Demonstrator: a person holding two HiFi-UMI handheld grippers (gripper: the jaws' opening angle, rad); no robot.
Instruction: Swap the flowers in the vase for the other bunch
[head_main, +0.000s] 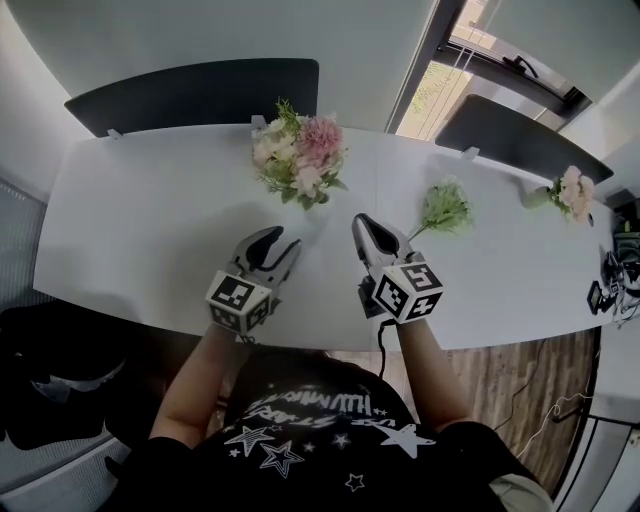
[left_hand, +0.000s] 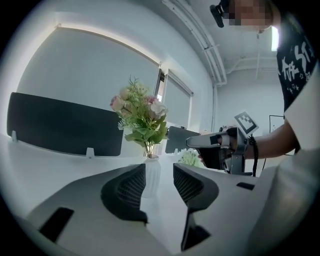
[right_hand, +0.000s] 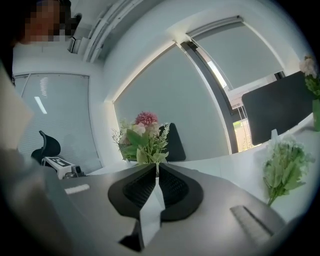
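Observation:
A bouquet of pink and cream flowers (head_main: 300, 155) stands upright in a white ribbed vase (left_hand: 151, 172) at the far middle of the white table (head_main: 150, 220). A green bunch (head_main: 445, 207) lies flat on the table to the right of it. My left gripper (head_main: 283, 238) hovers short of the vase, open, nothing between its fingers; in the left gripper view the vase shows through the gap of the left gripper (left_hand: 159, 167). My right gripper (head_main: 362, 220) is shut and empty, between the vase and the green bunch (right_hand: 285, 167). The bouquet (right_hand: 142, 137) rises just beyond the right gripper (right_hand: 156, 166).
Another small pink flower bunch (head_main: 572, 190) sits at the table's far right. Two dark panels (head_main: 190, 90) (head_main: 510, 135) stand along the far edge. Cables and small devices (head_main: 615, 280) lie at the right end. A person's torso is at the near edge.

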